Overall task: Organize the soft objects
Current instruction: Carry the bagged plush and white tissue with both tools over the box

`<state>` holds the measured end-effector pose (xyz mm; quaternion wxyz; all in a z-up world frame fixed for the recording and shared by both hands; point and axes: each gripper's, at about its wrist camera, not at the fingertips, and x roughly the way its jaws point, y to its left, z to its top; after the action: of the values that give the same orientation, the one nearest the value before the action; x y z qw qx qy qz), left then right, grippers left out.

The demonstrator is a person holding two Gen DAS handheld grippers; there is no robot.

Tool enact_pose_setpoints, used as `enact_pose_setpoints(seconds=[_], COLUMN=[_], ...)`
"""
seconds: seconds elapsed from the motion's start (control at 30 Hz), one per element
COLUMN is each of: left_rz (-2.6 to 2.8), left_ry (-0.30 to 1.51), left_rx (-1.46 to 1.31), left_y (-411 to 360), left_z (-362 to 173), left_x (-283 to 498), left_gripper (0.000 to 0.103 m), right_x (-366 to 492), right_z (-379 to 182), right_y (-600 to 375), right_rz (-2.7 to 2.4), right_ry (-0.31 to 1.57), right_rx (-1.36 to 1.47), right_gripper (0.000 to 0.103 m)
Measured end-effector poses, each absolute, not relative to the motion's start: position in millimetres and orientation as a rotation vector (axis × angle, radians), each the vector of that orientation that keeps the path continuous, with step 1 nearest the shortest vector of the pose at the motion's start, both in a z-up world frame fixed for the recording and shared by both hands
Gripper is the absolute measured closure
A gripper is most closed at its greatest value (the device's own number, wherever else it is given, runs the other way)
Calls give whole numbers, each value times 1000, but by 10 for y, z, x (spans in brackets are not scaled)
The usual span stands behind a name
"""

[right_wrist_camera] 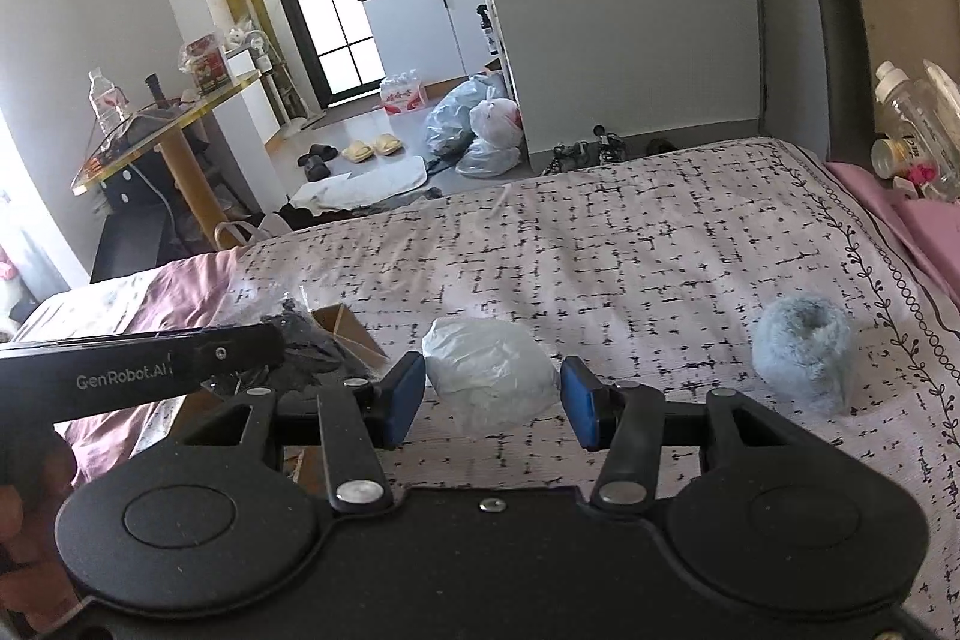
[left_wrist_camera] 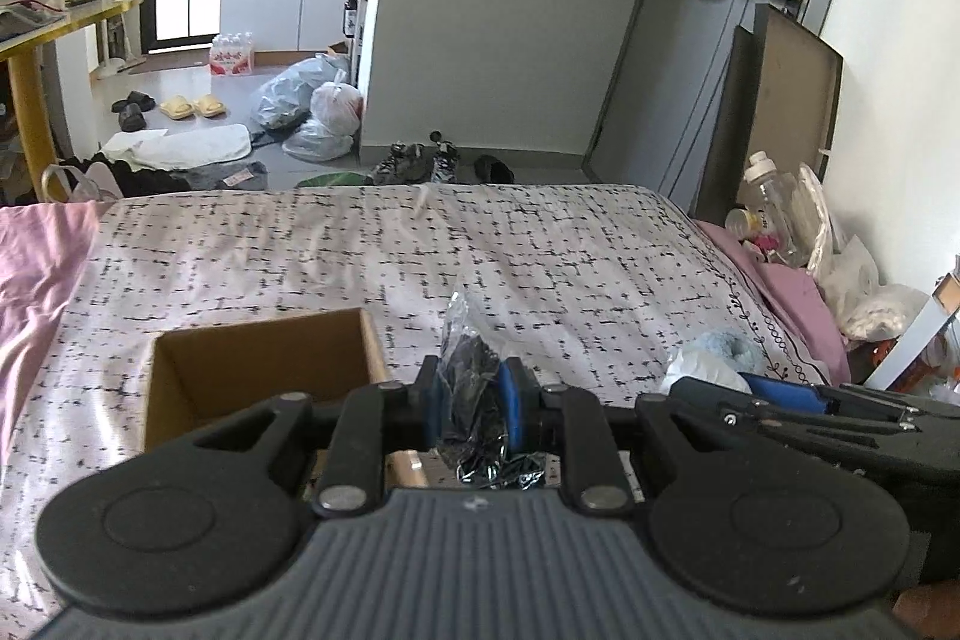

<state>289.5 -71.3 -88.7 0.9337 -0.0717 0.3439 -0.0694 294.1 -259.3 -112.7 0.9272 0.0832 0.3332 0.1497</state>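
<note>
Left wrist view: your left gripper point(left_wrist_camera: 471, 403) is clamped on a clear plastic bag of dark fabric point(left_wrist_camera: 471, 388), its blue pads point(left_wrist_camera: 513, 403) pressing both sides. The bag stands upright, long axis vertical, crinkled top toward 12 o'clock. The open cardboard box point(left_wrist_camera: 258, 370) sits on the patterned bedspread point(left_wrist_camera: 540, 250) at 10 o'clock from the grip, just beside it; the coming move probably turns on carrying the bag that way, over the near box wall.

Right wrist view: your right gripper point(right_wrist_camera: 492, 394) has its jaws apart, one on each side of a pale bagged bundle point(right_wrist_camera: 489, 382) lying on the bedspread at 12 o'clock, not visibly touching it. A fluffy blue-grey roll point(right_wrist_camera: 804, 355) rests at 2 o'clock, well apart, its hollow end facing up. This arm is the nearer to both loose items.

Differences between views: only the right view shows the spread jaws around the bundle and the whole of the roll; the left view shows the box interior, apparently bare, while the right view shows only a corner of the box at 10 o'clock behind the left gripper's body.
</note>
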Motion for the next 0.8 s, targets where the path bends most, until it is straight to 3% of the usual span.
enact_pose_setpoints(seconds=[0.8], left_rz=[16], left_ry=[696], left_rx=[-294], left_y=[577], left_z=[-1145], left_x=[2642], left_gripper=[83], right_x=[2893], right_z=[-1140], right_y=[-1548], right_rz=[430], right_ry=[687], right_rx=[22], right_gripper=[54])
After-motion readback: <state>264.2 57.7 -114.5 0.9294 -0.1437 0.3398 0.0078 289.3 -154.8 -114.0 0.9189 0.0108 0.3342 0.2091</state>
